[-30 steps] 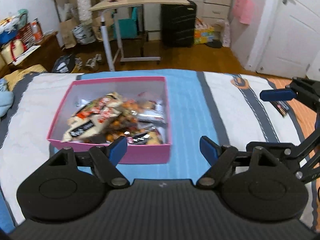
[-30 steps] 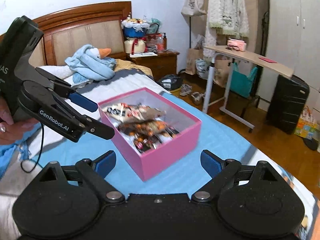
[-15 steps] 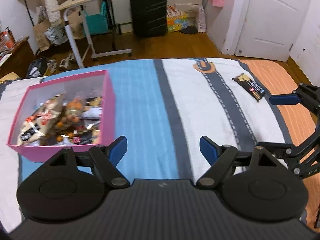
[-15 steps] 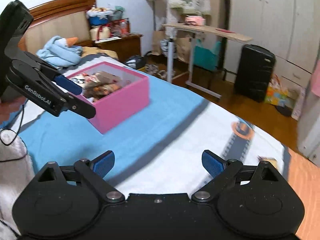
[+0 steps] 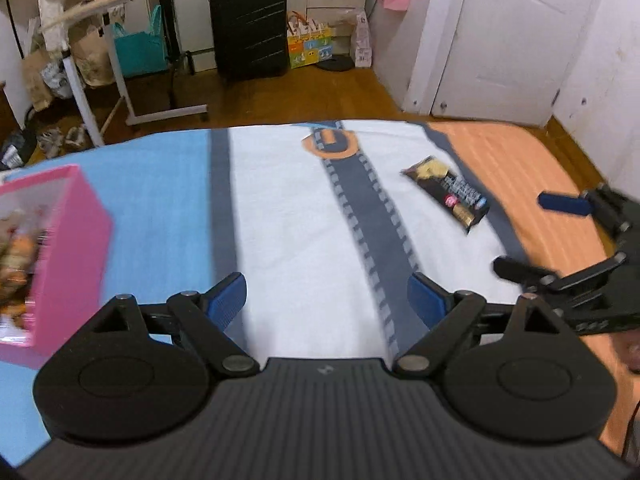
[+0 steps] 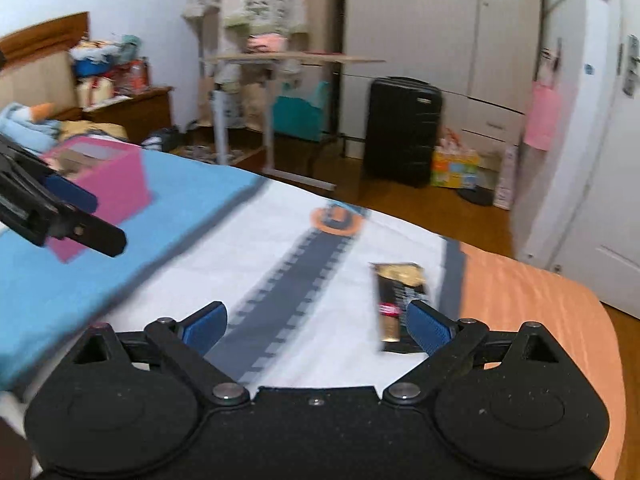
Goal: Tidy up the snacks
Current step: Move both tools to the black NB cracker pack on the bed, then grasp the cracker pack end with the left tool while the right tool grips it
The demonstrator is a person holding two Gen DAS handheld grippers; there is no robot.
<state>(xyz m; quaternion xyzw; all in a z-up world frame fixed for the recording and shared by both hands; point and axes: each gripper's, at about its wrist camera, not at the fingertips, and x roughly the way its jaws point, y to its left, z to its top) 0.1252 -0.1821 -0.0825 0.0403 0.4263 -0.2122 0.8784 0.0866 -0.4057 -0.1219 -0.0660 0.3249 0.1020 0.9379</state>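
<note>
Bed under you; pink box of snacks far left. One snack bar lies loose on the right. Your left gripper has just been opening, jaws empty; right gripper spread, empty, near the bar. Reach step: next, straddle bar and close.

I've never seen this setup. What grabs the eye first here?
A lone dark snack packet lies on the white stripe of the striped bedspread, near its orange part. A pink cardboard box heaped with snacks sits on the blue part, and a black hard-shell suitcase stands on the floor beyond.
</note>
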